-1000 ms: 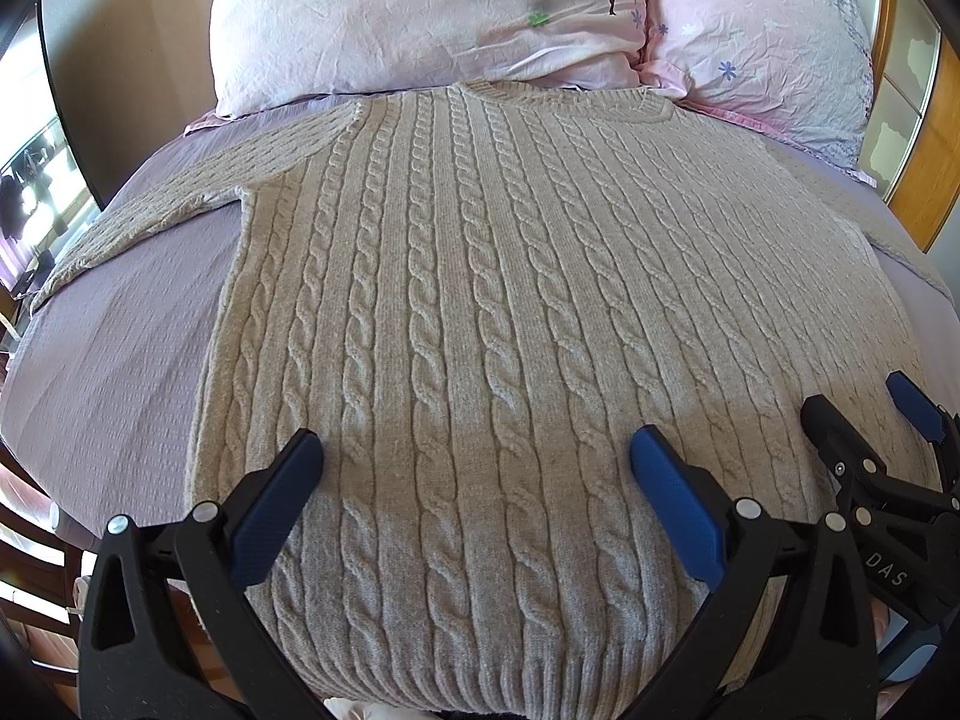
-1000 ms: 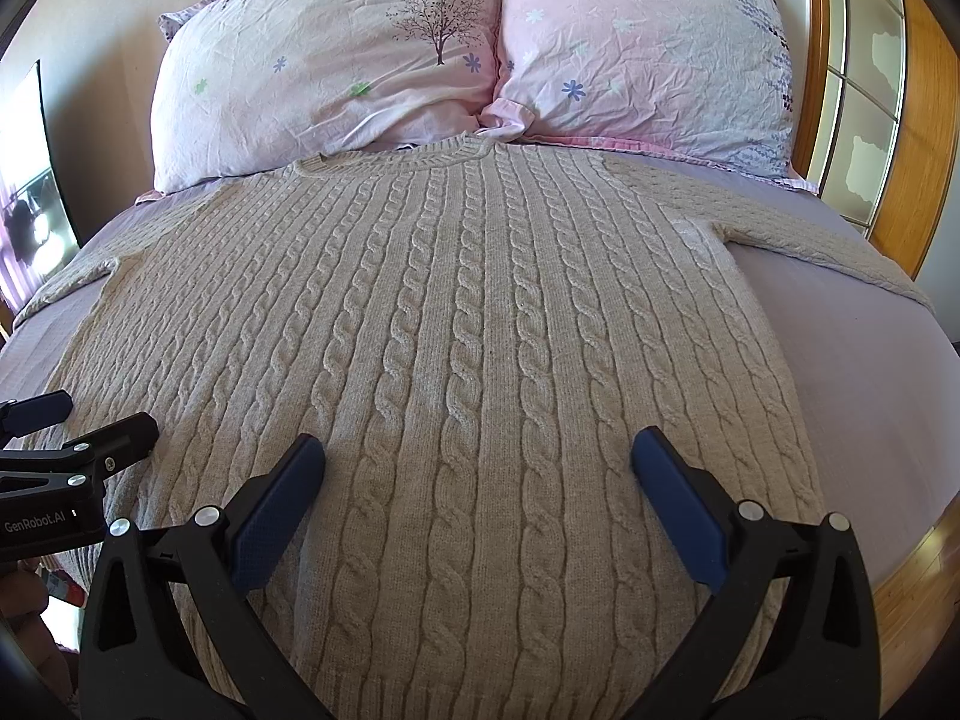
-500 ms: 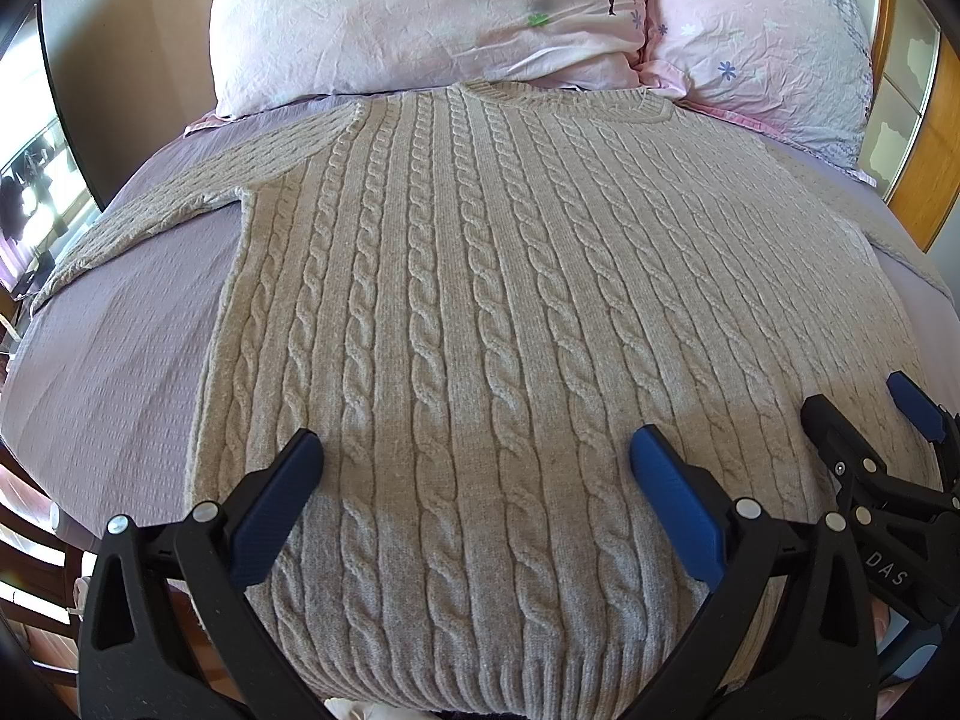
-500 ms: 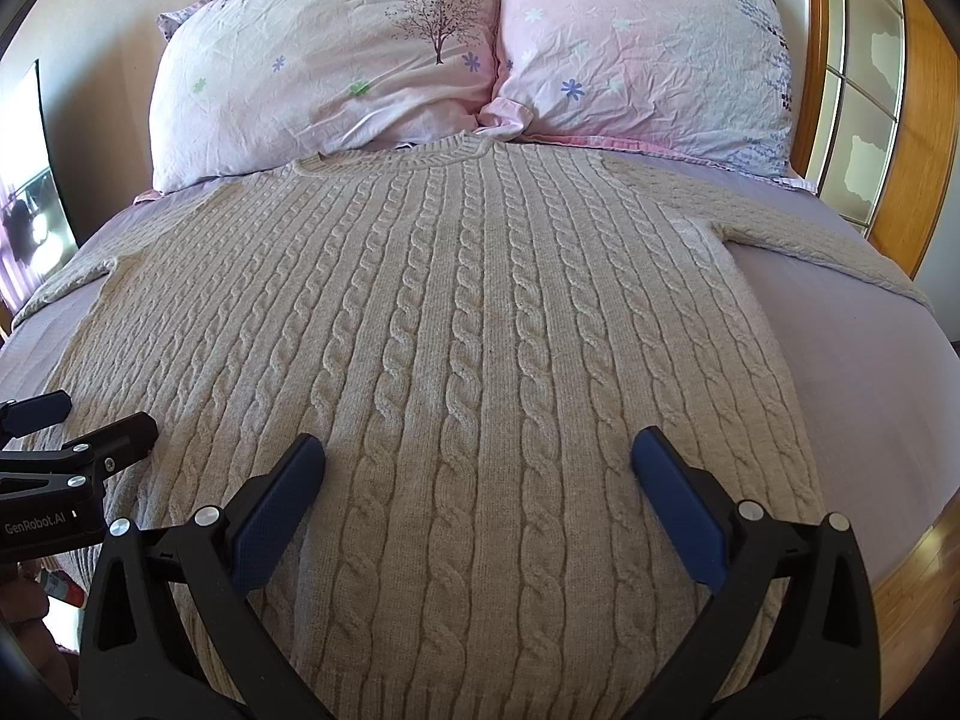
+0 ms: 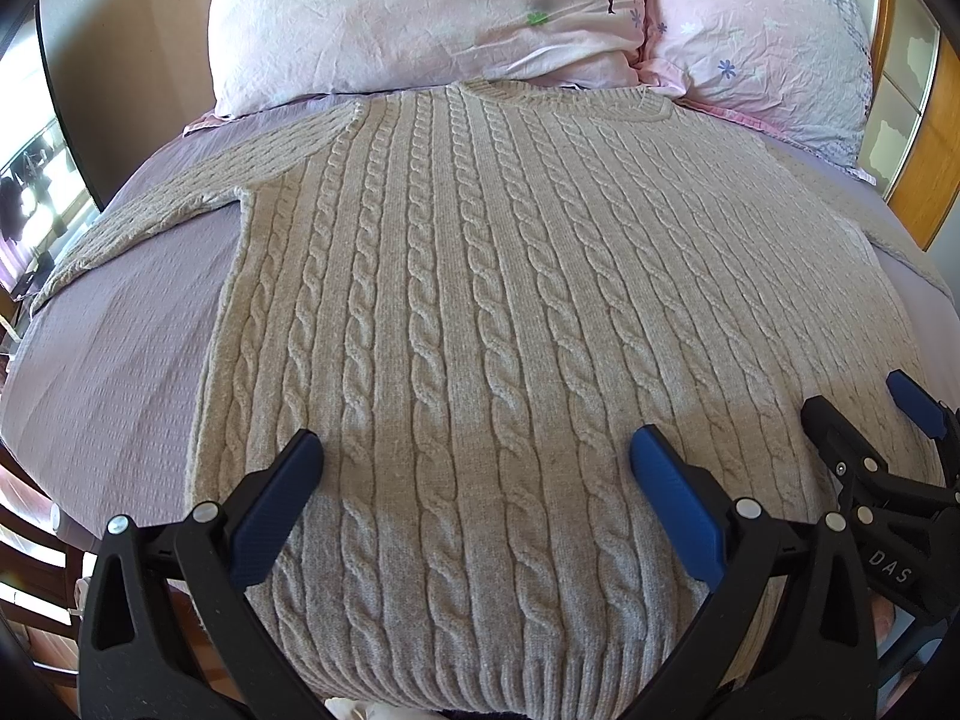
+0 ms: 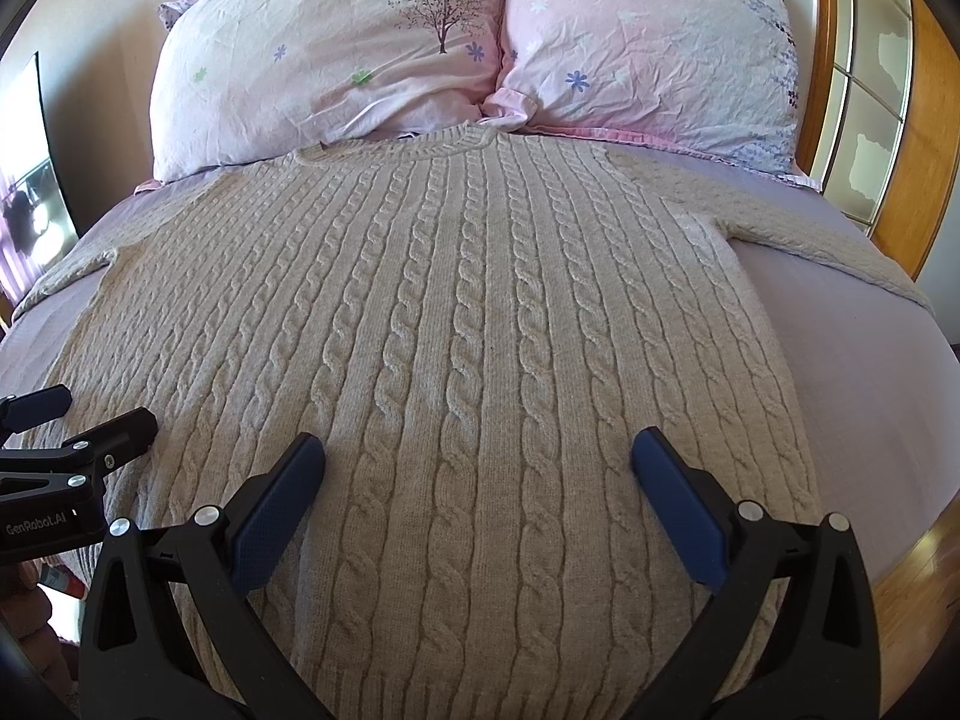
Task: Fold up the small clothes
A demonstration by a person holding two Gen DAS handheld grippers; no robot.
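A beige cable-knit sweater (image 5: 480, 312) lies flat and face up on the lilac bed sheet (image 5: 120, 348), collar towards the pillows, sleeves spread to both sides. It also fills the right wrist view (image 6: 468, 360). My left gripper (image 5: 474, 468) is open and empty, hovering over the sweater's lower left part near the hem. My right gripper (image 6: 477, 474) is open and empty over the lower right part. Each gripper shows in the other's view: the right one (image 5: 870, 420) at the right edge, the left one (image 6: 90, 414) at the left edge.
Two pink flowered pillows (image 6: 336, 60) (image 6: 654, 48) lie at the head of the bed. A wooden headboard with glass panels (image 6: 870, 90) stands at the right. The bed's wooden side rail (image 6: 918, 570) shows at lower right. A wall (image 5: 132, 60) is at left.
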